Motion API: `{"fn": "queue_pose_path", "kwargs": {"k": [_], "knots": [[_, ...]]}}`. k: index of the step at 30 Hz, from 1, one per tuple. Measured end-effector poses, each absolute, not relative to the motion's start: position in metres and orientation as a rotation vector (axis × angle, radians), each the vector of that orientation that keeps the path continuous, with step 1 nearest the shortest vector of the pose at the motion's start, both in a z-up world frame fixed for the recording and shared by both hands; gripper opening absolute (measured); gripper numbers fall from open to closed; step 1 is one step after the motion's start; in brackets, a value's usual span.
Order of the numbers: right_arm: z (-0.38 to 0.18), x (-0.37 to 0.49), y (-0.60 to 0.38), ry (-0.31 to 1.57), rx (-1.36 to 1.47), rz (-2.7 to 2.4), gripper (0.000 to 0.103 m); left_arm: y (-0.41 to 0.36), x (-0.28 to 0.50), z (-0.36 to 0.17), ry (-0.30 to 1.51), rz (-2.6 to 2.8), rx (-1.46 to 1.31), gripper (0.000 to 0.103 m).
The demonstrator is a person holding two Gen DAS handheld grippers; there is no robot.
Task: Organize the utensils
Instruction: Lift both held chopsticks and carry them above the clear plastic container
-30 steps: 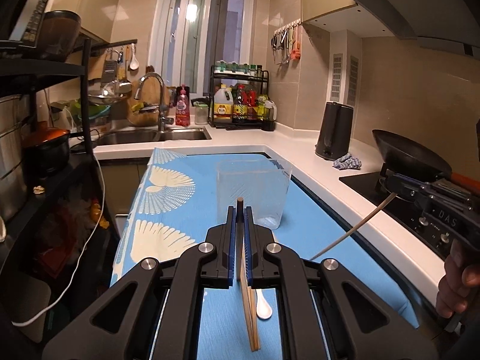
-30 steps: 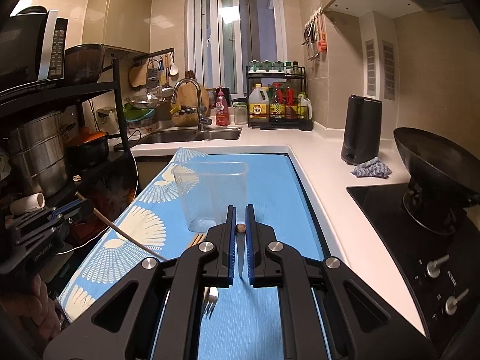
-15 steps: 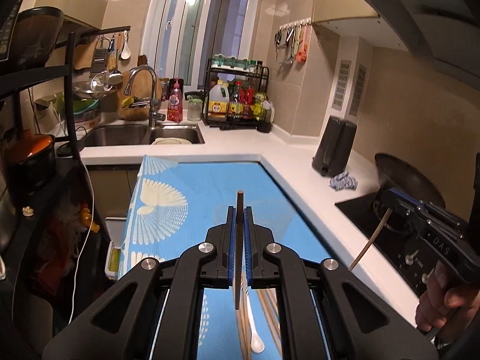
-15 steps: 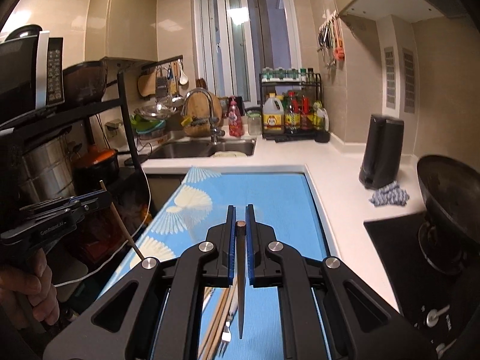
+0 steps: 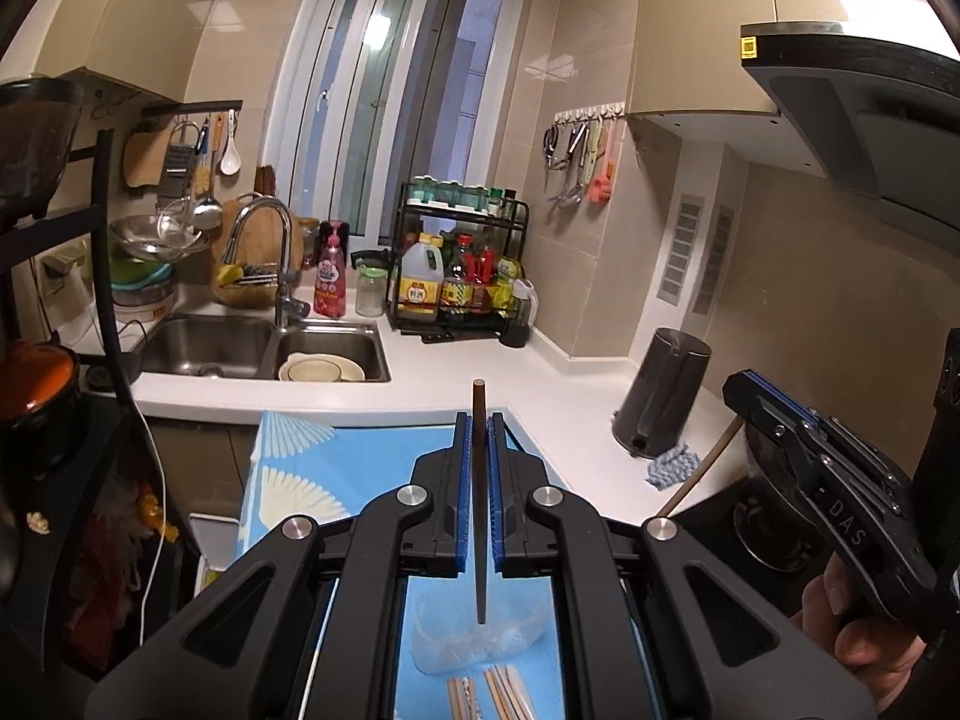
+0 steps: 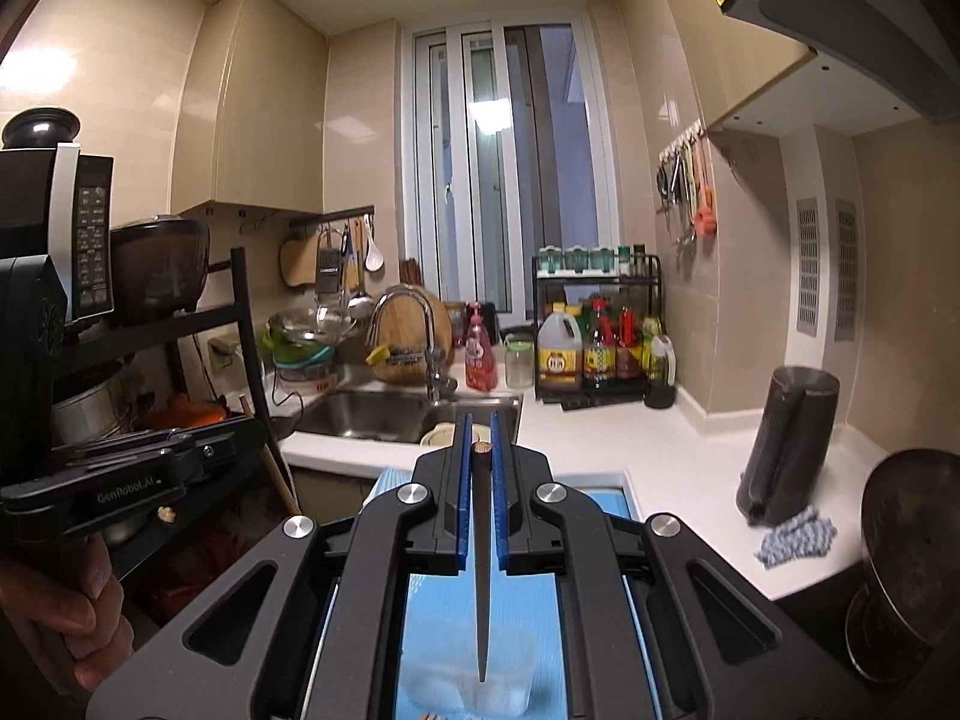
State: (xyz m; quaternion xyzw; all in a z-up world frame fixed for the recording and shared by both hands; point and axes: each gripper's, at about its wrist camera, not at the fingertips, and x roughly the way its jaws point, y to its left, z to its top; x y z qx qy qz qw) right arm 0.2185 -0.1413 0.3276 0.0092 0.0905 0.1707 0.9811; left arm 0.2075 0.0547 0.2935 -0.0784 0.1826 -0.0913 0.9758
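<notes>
My left gripper (image 5: 479, 420) is shut on a dark wooden chopstick (image 5: 480, 510) that hangs tip-down above a clear plastic container (image 5: 480, 636) on the blue mat (image 5: 336, 474). My right gripper (image 6: 481, 420) is shut on a second chopstick (image 6: 481, 570), tip-down over the same container (image 6: 474, 684). Several loose chopsticks (image 5: 492, 699) lie on the mat in front of the container. The right gripper also shows in the left wrist view (image 5: 744, 387) with its chopstick (image 5: 699, 468); the left gripper shows in the right wrist view (image 6: 252, 429).
A sink (image 5: 264, 348) with bowls lies beyond the mat. A rack of bottles (image 5: 462, 276) stands on the white counter (image 5: 570, 396). A black kettle (image 5: 660, 402) and a cloth (image 5: 672, 462) are at the right, a wok (image 6: 906, 564) on the stove, black shelving (image 6: 180, 330) at the left.
Both grippers have risen and tilted up with their chopsticks. The chopstick tips now hang over the clear container, which sits lower in both views.
</notes>
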Motion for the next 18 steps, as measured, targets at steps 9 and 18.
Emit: {"fn": "queue_pose_path", "kwargs": {"k": [9,18], "knots": [[0.258,0.277,-0.135,0.282,0.017,0.331,0.006,0.057,0.269,0.227,0.509,-0.193,-0.153,0.005],[0.191,0.296,-0.144,0.469,0.055,0.335,0.010,0.049,0.280,0.171,0.631,-0.224,-0.163,0.005]]}}
